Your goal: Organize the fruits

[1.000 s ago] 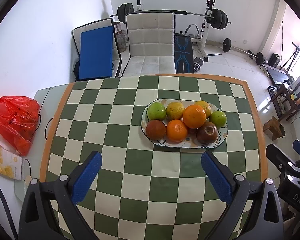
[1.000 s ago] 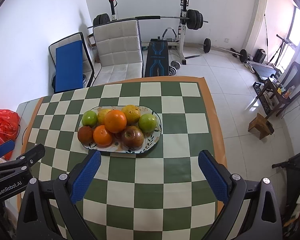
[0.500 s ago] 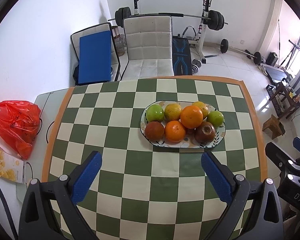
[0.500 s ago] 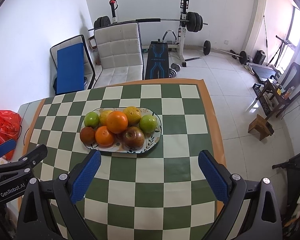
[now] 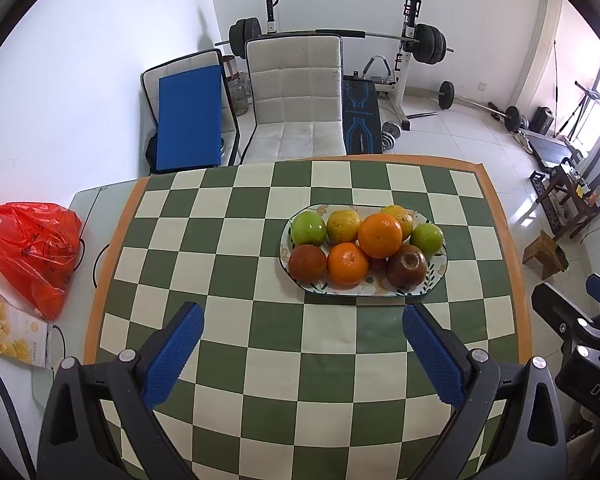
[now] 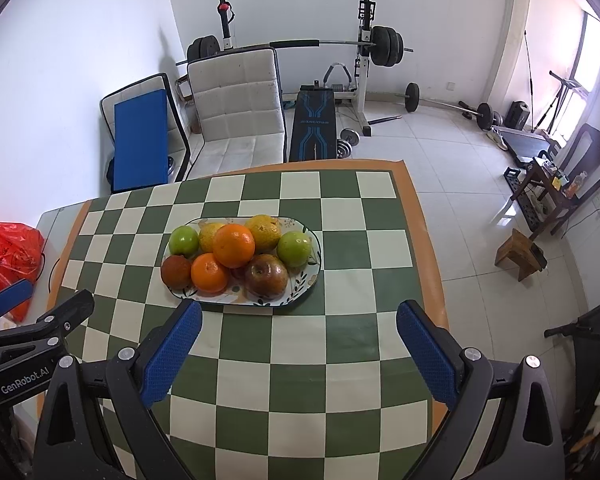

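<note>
On the table there is one oval plate [image 5: 438,272] with eight fruits. Two are green apples [image 5: 309,228], two are dark red apples [image 5: 406,267], two are bright oranges [image 5: 380,235] and two are yellowish oranges [image 5: 343,226]. Beside the checkered cloth [image 5: 260,320] lie one red plastic bag [image 5: 32,248] and one yellow snack packet [image 5: 8,334]. Behind the table stands one white chair [image 5: 296,100].

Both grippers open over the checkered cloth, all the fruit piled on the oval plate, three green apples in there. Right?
Not quite: the oval plate holds two green apples, not three, as the left wrist view shows. The rest stands.
</note>
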